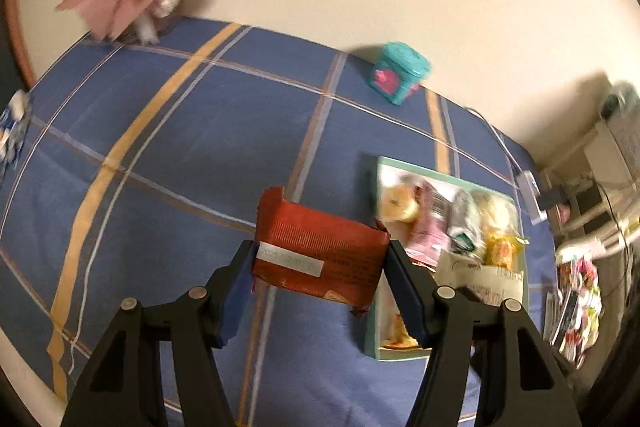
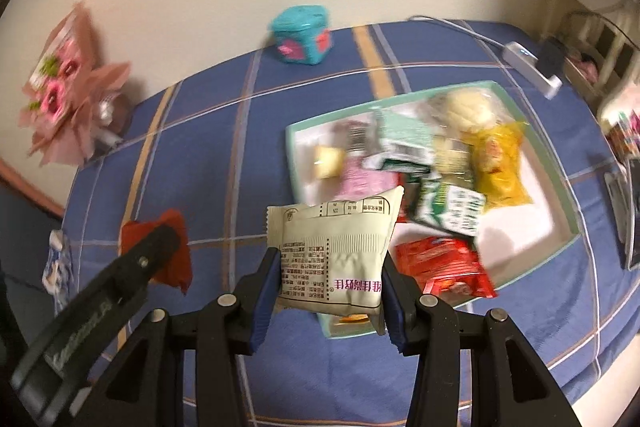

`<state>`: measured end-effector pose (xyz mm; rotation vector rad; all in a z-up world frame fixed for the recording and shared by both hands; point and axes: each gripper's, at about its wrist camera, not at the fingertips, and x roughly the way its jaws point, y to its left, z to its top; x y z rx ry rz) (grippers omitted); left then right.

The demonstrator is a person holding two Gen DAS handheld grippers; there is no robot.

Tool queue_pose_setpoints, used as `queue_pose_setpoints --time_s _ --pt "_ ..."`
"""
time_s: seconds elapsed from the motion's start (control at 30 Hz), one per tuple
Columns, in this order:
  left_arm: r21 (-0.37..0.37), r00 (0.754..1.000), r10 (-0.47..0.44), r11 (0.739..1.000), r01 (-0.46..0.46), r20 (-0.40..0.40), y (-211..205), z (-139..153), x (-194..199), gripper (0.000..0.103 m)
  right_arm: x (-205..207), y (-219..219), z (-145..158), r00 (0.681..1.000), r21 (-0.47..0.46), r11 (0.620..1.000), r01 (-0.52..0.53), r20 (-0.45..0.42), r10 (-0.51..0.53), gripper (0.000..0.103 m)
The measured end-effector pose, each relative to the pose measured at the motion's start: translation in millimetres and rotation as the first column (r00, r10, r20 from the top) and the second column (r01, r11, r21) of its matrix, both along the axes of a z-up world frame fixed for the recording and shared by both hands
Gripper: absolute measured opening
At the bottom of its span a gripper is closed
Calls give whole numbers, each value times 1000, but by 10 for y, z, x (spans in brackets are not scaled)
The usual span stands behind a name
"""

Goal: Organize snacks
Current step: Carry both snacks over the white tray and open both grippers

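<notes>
The left hand-held gripper (image 1: pixel 320 281) is clamped on a dark red snack packet (image 1: pixel 320 255), held between its fingers above the blue plaid surface (image 1: pixel 180 147); the packet's long axis runs crosswise, finger to finger. The right hand-held gripper (image 2: pixel 329 289) grips a cream snack packet (image 2: pixel 336 247), seemingly upright through the blur, directly ahead, over the near edge of the teal tray (image 2: pixel 532 139) of snacks.

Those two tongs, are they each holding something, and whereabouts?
Yes. The left tongs pinch a dark red snack packet by its two short ends. The right tongs squeeze a cream snack packet across its lower sides.
</notes>
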<state>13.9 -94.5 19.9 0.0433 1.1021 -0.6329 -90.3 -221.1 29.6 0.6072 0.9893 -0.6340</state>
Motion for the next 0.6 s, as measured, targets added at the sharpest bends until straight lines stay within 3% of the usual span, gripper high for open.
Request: queue_pose_setpoints --time_s 0.2,0.6 --pt "9 993 -113 994 112 33 -376 31 -296 66 -403 -463 -32 988 -16 988 152 -40 -152 49" --pt "36 957 -288 957 287 31 -1063 -117 -798 66 -927 -1062 -44 949 -12 950 312 -37 -312 50"
